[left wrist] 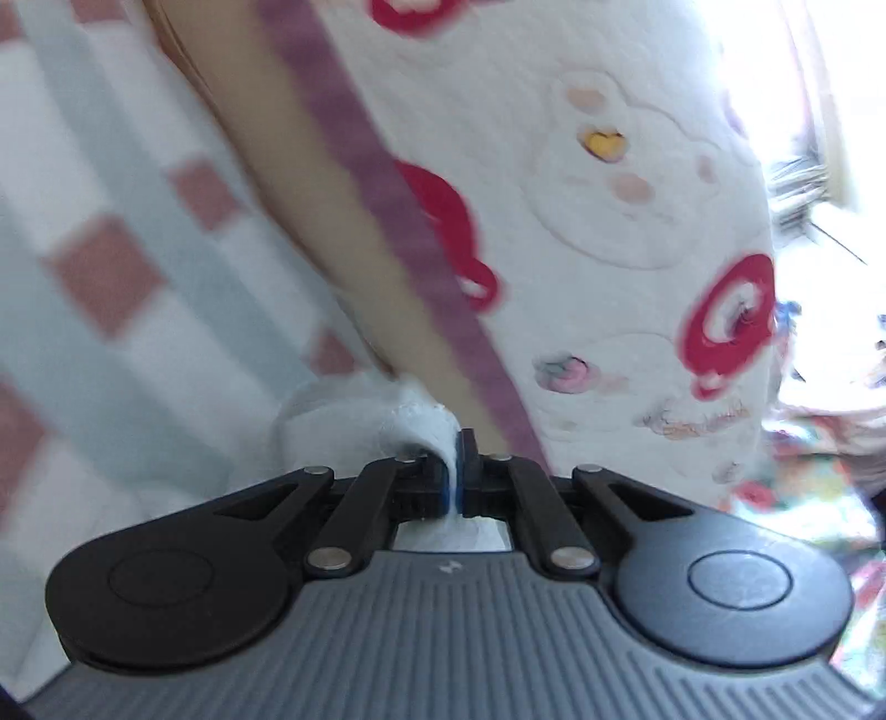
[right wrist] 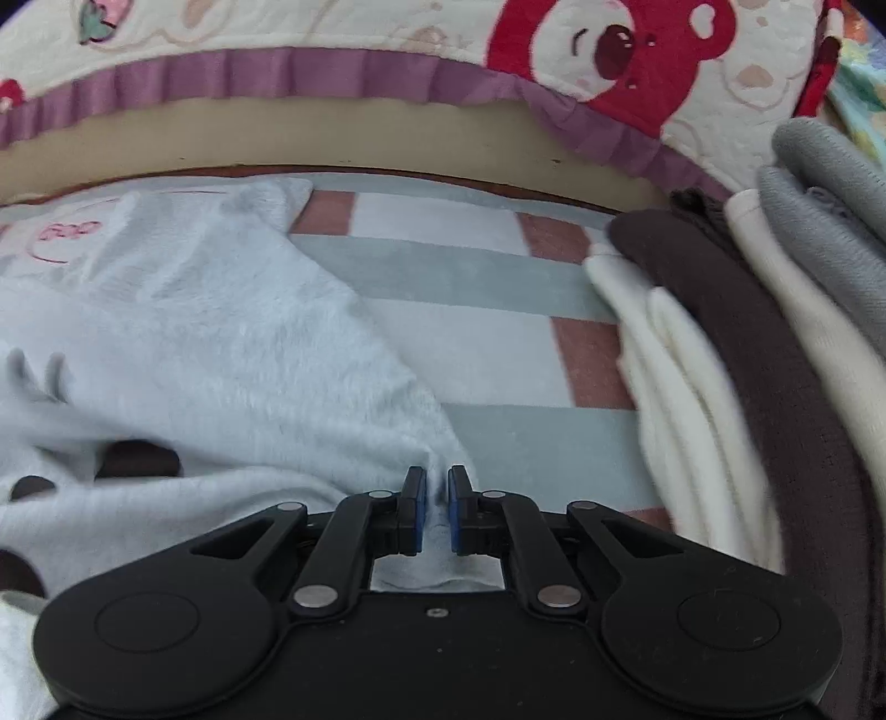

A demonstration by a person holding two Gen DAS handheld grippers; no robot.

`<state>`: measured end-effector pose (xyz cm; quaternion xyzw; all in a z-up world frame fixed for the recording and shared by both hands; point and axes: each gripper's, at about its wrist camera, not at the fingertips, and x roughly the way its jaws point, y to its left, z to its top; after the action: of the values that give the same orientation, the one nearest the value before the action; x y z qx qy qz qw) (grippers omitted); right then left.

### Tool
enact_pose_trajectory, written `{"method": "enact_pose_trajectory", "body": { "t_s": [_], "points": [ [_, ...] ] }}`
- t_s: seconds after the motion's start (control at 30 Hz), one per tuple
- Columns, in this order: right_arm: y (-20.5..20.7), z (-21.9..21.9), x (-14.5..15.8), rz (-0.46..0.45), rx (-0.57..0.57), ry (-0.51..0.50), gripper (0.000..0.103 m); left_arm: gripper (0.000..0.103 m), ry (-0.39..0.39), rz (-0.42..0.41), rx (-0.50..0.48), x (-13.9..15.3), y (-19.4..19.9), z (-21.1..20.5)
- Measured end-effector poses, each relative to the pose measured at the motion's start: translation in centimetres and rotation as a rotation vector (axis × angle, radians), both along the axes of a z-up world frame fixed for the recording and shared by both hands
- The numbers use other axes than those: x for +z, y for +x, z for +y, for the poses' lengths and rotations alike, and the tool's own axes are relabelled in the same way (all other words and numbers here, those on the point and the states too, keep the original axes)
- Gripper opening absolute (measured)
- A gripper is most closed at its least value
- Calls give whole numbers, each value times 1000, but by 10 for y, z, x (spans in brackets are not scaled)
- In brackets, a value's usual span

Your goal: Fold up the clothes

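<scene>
Checked bedding in grey-green, white and brick-red squares [right wrist: 470, 277] covers the work surface, with a cream quilt [right wrist: 387, 27] printed with red bears and edged in a purple ruffle lying along its far side. Only the right wrist view shows the pile of folded clothes [right wrist: 747, 360] at the right: cream, dark brown and grey layers, soft and rounded at the folds. That view also shows most of the pale blue fleece garment [right wrist: 221, 343], fuzzy and rumpled, spread to the left with a pink outline drawing near its far end. The left wrist view is blurred and tilted; there the left gripper [left wrist: 457, 471] is pressed together on a bunched white-blue fold of the garment. The right gripper [right wrist: 437, 509] pinches the garment's near edge, its blue-padded jaws almost together with fabric between them
</scene>
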<state>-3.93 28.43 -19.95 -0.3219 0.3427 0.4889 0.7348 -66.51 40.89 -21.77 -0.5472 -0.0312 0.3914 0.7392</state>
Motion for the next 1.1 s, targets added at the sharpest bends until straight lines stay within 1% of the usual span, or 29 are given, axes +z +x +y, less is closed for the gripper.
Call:
{"method": "enact_pose_trajectory", "body": {
  "t_s": [0.03, 0.07, 0.1, 0.13, 0.17, 0.2, 0.23, 0.27, 0.3, 0.33, 0.37, 0.4, 0.43, 0.47, 0.5, 0.53, 0.6, 0.63, 0.73, 0.77, 0.8, 0.83, 0.9, 0.93, 0.97, 1.0, 1.07, 1.1],
  "points": [
    [-1, 0, 0, -13, 7, -4, 8, 3, -50, 77, 1, -8, 2, -3],
    [-3, 2, -1, -33, 8, -20, 8, 4, -130, 134, 14, -21, 4, -6],
    [-3, 2, -1, -36, 3, -24, 8, 4, -194, 172, 33, -31, 4, -9],
    [-2, 2, -2, -40, -2, -28, 8, 10, -229, 202, 53, -36, 1, -10],
    [-2, 3, -3, -43, -7, -32, 8, 14, -236, 264, 80, -33, -1, -13],
    [-2, 2, -3, -42, -17, -30, 8, 26, -210, 366, 111, -23, 0, -16],
    [-2, 2, -3, -42, -22, -28, 8, 37, -166, 472, 144, -12, 3, -21],
    [-4, 1, -4, -49, -21, -32, 8, 39, -121, 572, 178, -1, 6, -26],
    [-6, 1, -5, -56, -20, -36, 8, 40, -81, 629, 201, 8, 9, -32],
    [-8, 0, -6, -63, -12, -42, 8, 40, -53, 610, 195, 13, 10, -38],
    [-9, 0, -6, -70, -4, -46, 8, 40, -29, 559, 172, 17, 9, -43],
    [-10, 0, -6, -71, 1, -44, 8, 43, -8, 512, 136, 19, 11, -48],
    [-11, -1, -7, -71, 5, -42, 8, 45, 10, 492, 89, 19, 18, -51],
    [-10, -1, -7, -69, 6, -37, 8, 48, 27, 510, 42, 18, 30, -53],
    [-9, -2, -7, -63, 2, -32, 8, 54, 45, 563, 1, 18, 46, -53],
    [-9, -2, -7, -58, -2, -28, 8, 60, 69, 632, -36, 18, 62, -53],
    [-8, -3, -7, -48, -13, -22, 8, 65, 139, 787, -111, 17, 92, -58],
    [-9, -3, -8, -49, -15, -21, 8, 66, 157, 865, -138, 13, 103, -58],
    [-11, -4, -10, -56, -7, -20, 9, 64, 167, 1084, -191, -3, 127, -58],
    [-11, -5, -10, -55, -6, -19, 9, 58, 165, 1138, -205, -7, 131, -58],
    [-11, -5, -11, -53, -7, -15, 9, 29, 158, 1177, -217, -12, 132, -57],
    [-10, -6, -11, -49, -9, -9, 9, 6, 140, 1160, -216, -12, 125, -54],
    [-8, -8, -12, -40, -12, 1, 9, 6, 89, 1042, -191, -7, 103, -47],
    [-8, -8, -13, -37, -11, 5, 9, 6, 65, 960, -156, -2, 88, -44],
    [-6, -9, -14, -33, -11, 9, 9, 5, 40, 861, -103, 3, 71, -42],
    [-6, -9, -14, -30, -11, 11, 9, 5, 14, 737, -42, 7, 51, -40],
    [-4, -9, -15, -22, -13, 13, 9, 5, -43, 454, 86, 8, 5, -39],
    [-4, -9, -16, -18, -15, 14, 9, 3, -77, 298, 146, 2, -17, -41]
  ]
}}
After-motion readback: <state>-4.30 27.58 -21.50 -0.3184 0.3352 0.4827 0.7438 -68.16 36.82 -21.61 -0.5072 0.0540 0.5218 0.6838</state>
